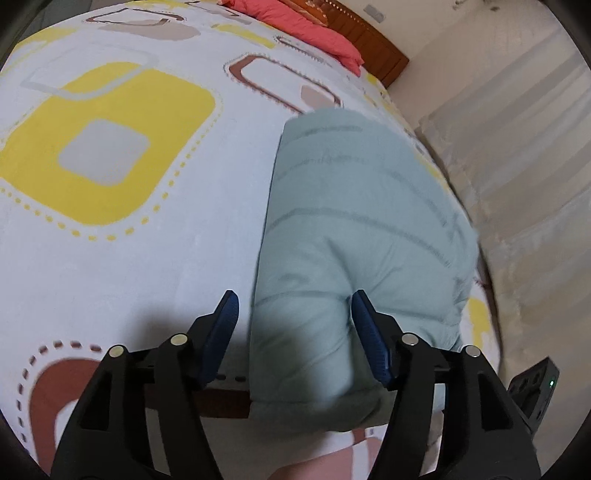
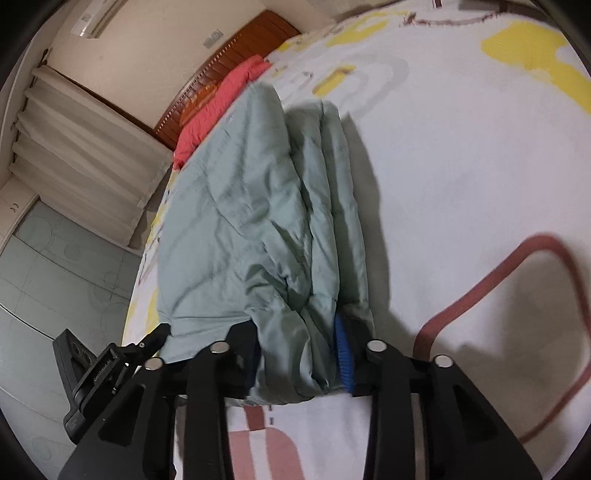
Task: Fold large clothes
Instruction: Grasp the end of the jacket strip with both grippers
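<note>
A pale green quilted garment (image 1: 354, 229) lies folded into a long strip on the bed, near its right edge. My left gripper (image 1: 293, 314) is open; its blue fingers straddle the garment's near left corner just above the fabric. In the right wrist view the same garment (image 2: 243, 221) shows stacked folds. My right gripper (image 2: 299, 354) has its fingers closed around the bunched near end of the garment, with the fabric filling the gap and covering one blue pad (image 2: 342, 354) in part.
The bed sheet (image 1: 140, 236) is white with yellow and brown squares. A red pillow (image 1: 303, 26) and a wooden headboard (image 1: 373, 44) lie at the far end. Curtains (image 1: 517, 147) hang right of the bed. Glass wardrobe doors (image 2: 55, 266) stand beyond the bed edge.
</note>
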{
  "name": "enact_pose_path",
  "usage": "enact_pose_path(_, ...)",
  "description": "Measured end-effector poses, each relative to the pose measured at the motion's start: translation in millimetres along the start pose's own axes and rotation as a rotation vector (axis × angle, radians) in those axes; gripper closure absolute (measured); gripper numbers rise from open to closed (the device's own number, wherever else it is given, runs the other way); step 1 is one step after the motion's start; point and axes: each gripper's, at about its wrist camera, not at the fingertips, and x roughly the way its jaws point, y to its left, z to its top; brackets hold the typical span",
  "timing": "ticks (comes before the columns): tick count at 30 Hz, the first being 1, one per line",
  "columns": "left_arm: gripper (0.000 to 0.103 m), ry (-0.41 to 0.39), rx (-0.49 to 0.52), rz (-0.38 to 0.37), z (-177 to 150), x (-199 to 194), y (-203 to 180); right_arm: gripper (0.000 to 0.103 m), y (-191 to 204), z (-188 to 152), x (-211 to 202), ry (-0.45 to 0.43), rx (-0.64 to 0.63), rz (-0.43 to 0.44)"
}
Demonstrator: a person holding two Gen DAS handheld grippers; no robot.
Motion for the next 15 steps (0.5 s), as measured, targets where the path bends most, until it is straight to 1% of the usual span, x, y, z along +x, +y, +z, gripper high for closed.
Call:
enact_pose_path(1,0.031,-0.01,-0.002,-0.005,3.8,-2.5,-1.0,0.047,4.7,4.8,-4.7,-0.018,-0.004,-0.007)
enact_pose_path(2,0.03,-0.028,-0.005,-0.016,11.6,-4.8,-1.8,0.036,7.0,10.1,-10.1,-0.04,-0.007,-0.013)
enact_pose_path(3,0.029,-0.038,-0.007,-0.02,17.2,-5.8,-2.5,0.035,10.0,18.5,-14.1,-0.072,-0.01,-0.014)
enact_pose_path(5,0.027,-0.042,-0.019,-0.024,33.3,-1.1,-4.4,0.035,14.1,38.1,-13.1,-0.088,-0.003,-0.019)
enact_pose_path(7,0.026,-0.02,-0.05,-0.046,50.0,10.6,-7.9,0.035,17.3,58.2,-6.1,-0.094,0.02,0.003)
enact_pose_path(9,0.025,0.003,-0.064,-0.056,60.2,22.1,-13.3,0.035,21.0,79.3,9.3,-0.084,0.043,0.012)
enact_pose_path(11,0.025,0.022,-0.078,-0.068,71.3,38.0,-19.7,0.035,24.7,90.4,27.7,-0.069,0.068,0.022)
enact_pose_path(13,0.025,0.027,-0.086,-0.059,75.8,48.9,-24.0,0.035,22.7,102.7,42.4,-0.066,0.083,-0.002)
enact_pose_path(14,0.025,0.026,-0.086,-0.047,77.0,53.5,-25.8,0.041,21.4,106.5,46.6,-0.074,0.085,-0.025)
enact_pose_path(15,0.025,0.025,-0.085,-0.027,78.1,60.2,-26.9,0.05,18.9,108.5,51.2,-0.073,0.089,-0.047)
